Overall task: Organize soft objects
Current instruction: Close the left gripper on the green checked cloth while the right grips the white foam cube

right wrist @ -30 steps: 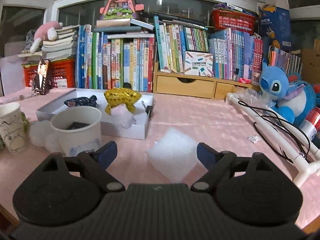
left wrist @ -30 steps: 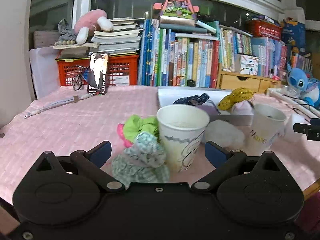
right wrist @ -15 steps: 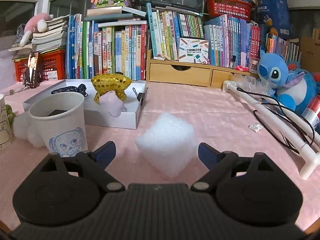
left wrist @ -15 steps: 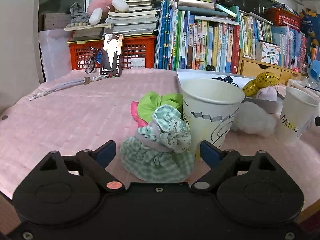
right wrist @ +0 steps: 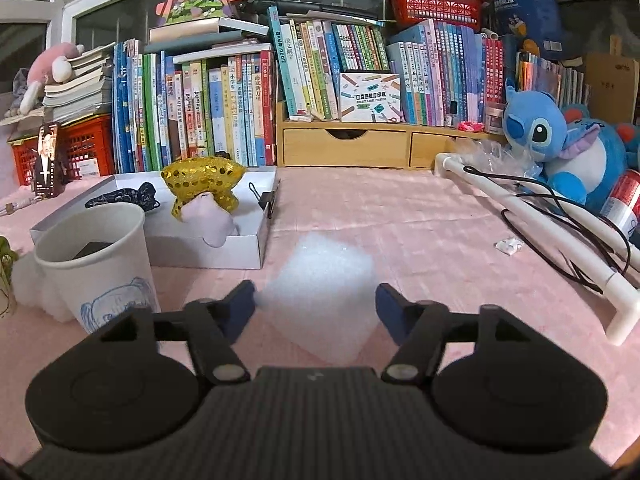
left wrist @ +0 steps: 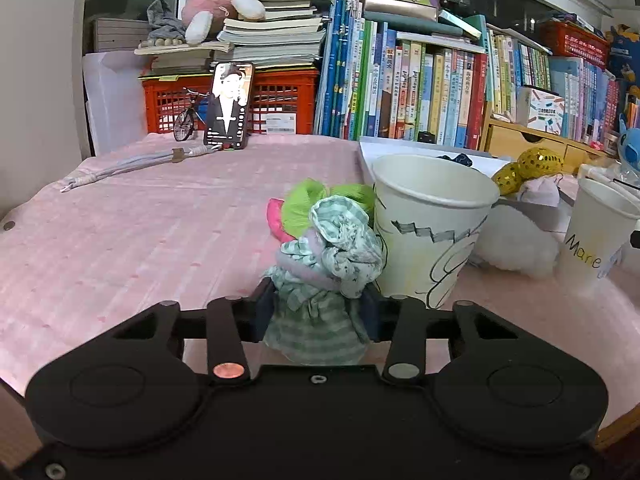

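My table, under its pink cloth [left wrist: 168, 216], carries a doodled paper cup [left wrist: 428, 232] at centre in the left view, with striped scrunchies [left wrist: 324, 280] bunched against it at nine o'clock. At its three o'clock a white fluffy lump [left wrist: 516, 240] and a second cup [left wrist: 596, 232]. Far at eleven, a phone [left wrist: 229, 104] stands beside a braided cord [left wrist: 132, 164]. In the right view a white foam square [right wrist: 324, 292] lies dead ahead, a shallow white box [right wrist: 208, 246] at ten o'clock, a white pipe [right wrist: 536, 220] at two.

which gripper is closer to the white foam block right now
Right. The right gripper straddles the white foam block, fingers either side. The left gripper is away, shut on the green scrunchies.
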{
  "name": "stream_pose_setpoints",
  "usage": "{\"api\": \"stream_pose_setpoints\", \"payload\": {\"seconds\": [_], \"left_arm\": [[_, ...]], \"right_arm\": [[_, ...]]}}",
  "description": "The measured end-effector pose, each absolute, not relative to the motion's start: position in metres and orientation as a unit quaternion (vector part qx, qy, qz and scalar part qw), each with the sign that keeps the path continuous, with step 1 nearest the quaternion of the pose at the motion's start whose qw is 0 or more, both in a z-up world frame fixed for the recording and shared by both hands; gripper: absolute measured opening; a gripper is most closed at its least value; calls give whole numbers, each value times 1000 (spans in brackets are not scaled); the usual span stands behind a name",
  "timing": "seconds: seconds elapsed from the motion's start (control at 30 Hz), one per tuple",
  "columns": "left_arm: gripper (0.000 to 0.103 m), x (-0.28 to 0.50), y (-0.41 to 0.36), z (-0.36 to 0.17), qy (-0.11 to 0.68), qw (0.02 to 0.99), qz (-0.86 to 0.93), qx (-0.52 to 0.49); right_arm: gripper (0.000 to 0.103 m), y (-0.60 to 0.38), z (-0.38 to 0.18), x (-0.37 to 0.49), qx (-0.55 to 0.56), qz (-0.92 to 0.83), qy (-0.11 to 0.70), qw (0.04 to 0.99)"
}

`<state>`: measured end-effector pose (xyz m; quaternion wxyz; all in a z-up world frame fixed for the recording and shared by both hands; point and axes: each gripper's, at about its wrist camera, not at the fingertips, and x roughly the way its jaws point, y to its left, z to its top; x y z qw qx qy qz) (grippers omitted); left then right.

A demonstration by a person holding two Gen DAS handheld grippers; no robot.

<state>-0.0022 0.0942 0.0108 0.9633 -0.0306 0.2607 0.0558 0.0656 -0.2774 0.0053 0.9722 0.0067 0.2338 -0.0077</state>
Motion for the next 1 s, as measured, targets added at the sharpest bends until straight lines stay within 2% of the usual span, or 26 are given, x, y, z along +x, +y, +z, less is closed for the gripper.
{"api": "stream_pose_setpoints", "payload": {"seconds": [0.53, 1.0], "left_arm": [[37, -3, 111, 52, 229, 970, 72, -43], [37, 46, 134, 122, 217, 971, 4, -100]], "right_arm": [[61, -273, 34, 63, 2, 7, 202, 979], [61, -266, 83, 93, 12, 45, 183, 982]]}}
